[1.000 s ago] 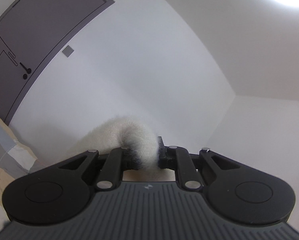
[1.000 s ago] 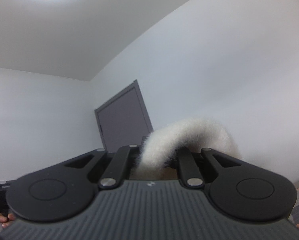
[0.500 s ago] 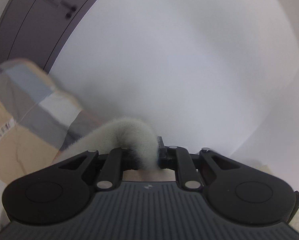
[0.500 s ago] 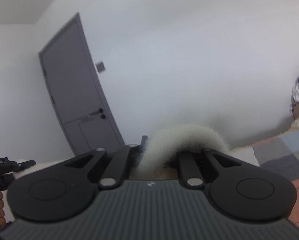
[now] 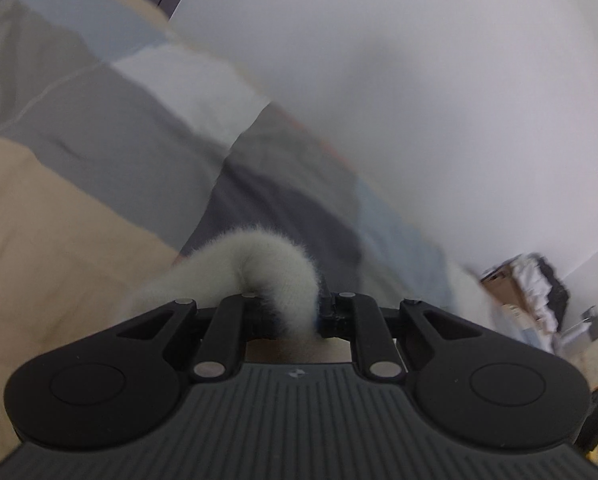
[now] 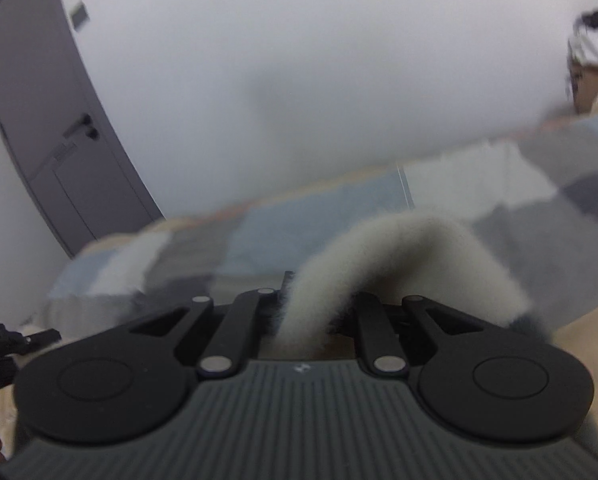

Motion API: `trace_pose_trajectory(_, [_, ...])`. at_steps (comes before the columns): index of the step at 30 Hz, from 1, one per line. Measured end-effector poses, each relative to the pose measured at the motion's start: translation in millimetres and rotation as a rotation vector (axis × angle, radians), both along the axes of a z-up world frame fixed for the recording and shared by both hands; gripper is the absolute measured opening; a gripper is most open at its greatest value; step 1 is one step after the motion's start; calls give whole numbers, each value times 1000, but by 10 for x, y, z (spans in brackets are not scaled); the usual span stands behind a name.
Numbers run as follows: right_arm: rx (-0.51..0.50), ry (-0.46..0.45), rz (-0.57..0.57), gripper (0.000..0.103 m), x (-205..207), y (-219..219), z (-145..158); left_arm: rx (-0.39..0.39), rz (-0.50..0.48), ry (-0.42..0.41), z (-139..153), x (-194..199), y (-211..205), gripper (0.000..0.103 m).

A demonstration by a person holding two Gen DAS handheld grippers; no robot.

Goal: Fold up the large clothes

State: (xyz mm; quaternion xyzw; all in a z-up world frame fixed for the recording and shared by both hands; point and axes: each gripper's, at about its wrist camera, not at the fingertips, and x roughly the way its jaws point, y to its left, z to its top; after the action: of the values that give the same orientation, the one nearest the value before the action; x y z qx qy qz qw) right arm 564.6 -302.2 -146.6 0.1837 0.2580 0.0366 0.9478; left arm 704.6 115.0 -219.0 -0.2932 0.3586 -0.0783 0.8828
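Observation:
A white fluffy garment [image 5: 259,264] bulges out of my left gripper [image 5: 299,316], whose jaws are shut on a fold of it. The same garment [image 6: 399,256] arches out of my right gripper [image 6: 303,320], also shut on it. Both grippers hold it above a bed with a patchwork cover [image 5: 139,120] of grey, blue, white and beige squares. The cover also shows in the right wrist view [image 6: 539,216]. The rest of the garment hangs below and is hidden. Both views are blurred by motion.
A white wall [image 5: 419,80] stands behind the bed. A grey door [image 6: 47,120] is at the left in the right wrist view. A cardboard box with clutter [image 5: 527,284] sits at the right. The other gripper's tip [image 6: 3,344] and a hand show at the lower left.
Both grippers have tipped downward from pointing at the ceiling and wall toward the bed, still holding the garment. The ceiling light has left both views and the patchwork cover now fills them.

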Motion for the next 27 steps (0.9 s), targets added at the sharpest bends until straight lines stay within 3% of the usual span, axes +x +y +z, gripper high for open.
trace_pose_trajectory(3, [13,52,4,15,166,32,-286,33,-23,57,-257,177,-32,18])
trace_pose_trajectory(6, [-21,80,26,15,179,50,-444,45,-44,51,-337,201,-64,23])
trace_pose_trajectory(9, [-34,76,33,16,148,69,-434,52,-87,46,-115,-42,-177,48])
trace_pose_trajectory(11, [-42,82,36,18,172,64,-378,31,-111,22,-14,-139,-214,71])
trace_pose_trajectory(12, [-46,87,41,20,169,63,-361,33,-116,9,67,-242,-250,74])
trace_pose_trajectory(16, [-55,56,46,27,51,83,-280,120,-126,-33,306,-581,-385,75])
trace_pose_trajectory(18, [-68,36,42,41,-81,111,-212,169,-128,-54,404,-760,-439,75])
trace_pose_trajectory(27, [-150,-68,84,42,-1055,274,323,250,-129,-152,1039,-1993,-546,75])
